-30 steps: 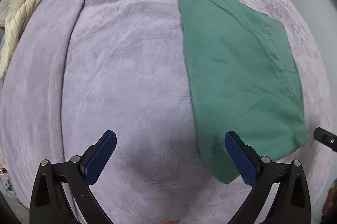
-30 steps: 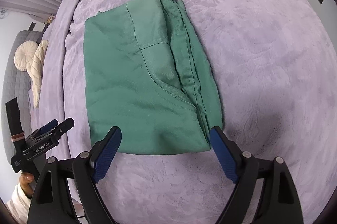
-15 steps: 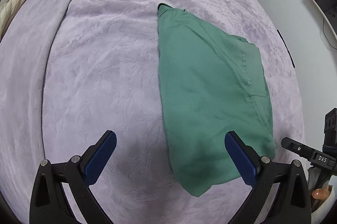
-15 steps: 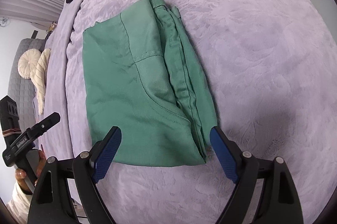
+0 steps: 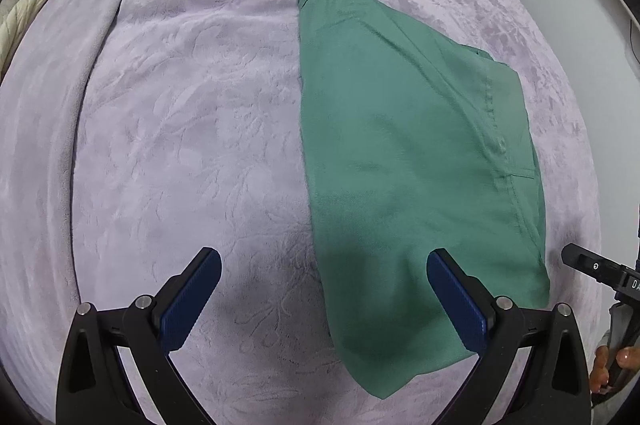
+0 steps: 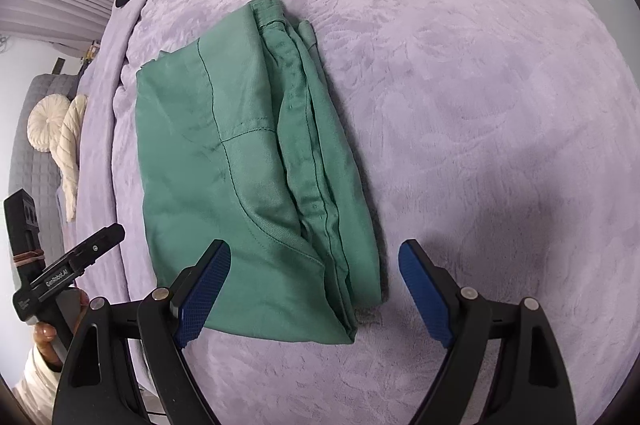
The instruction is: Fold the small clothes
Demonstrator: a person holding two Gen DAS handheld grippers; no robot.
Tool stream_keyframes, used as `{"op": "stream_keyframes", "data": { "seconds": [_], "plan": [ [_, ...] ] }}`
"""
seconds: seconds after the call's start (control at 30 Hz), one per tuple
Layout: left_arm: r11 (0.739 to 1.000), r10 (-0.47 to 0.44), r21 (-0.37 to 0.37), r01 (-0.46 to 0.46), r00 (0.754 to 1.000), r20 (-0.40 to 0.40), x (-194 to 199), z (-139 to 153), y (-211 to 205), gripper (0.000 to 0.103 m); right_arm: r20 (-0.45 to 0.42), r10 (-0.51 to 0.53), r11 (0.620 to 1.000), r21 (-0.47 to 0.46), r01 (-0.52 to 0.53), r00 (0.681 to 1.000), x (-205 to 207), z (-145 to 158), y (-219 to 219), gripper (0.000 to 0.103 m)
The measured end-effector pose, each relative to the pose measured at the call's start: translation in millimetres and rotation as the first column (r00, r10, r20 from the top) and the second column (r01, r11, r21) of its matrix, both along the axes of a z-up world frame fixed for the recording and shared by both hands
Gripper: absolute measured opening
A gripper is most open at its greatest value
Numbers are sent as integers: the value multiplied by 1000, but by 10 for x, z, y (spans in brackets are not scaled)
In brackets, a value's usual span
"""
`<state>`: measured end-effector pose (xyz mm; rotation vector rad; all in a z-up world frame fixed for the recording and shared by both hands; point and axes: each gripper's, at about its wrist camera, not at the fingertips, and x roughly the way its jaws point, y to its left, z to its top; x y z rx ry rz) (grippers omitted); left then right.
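Gripping the folded green cotton garment point(image 6: 248, 169) cleanly is best done by its near corners, both grippers point(image 5: 324, 299) point(image 6: 314, 291) being held agape, empty.

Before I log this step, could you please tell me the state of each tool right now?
Left tool: open, holding nothing, above the green garment.
Right tool: open, holding nothing.

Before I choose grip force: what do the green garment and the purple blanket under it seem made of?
Green garment: looks like matte woven cotton, perhaps twill, with visible stitched seams and soft creases. Purple blanket: probably plush fleece, its embossed leaf pattern and brushed nap showing light and dark patches.
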<state>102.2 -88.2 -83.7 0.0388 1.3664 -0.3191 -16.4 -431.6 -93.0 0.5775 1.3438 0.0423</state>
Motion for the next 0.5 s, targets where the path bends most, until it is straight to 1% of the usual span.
{"op": "stream_keyframes", "data": {
  "seconds": [0.1,0.17,0.27,0.37,0.5],
  "plan": [
    [1000,2,-26,-3,1000,-5,43,-45,-16,103,-2,19,1000,3,-19,1000,85,-44,-23,88],
    [997,12,-70,-13,1000,-13,84,-67,-12,103,-4,34,999,6,-34,999,150,-72,-47,88],
    [994,26,-105,-28,999,-24,164,-110,-9,103,-1,59,998,23,-59,998,261,-112,-98,88],
    [991,16,-134,-22,999,-43,249,-193,-19,103,10,72,994,78,-73,997,380,-182,-179,88],
    [978,-46,-209,18,991,-129,376,-428,-63,103,25,91,980,178,-94,996,558,-309,-280,88]
  ]
}}
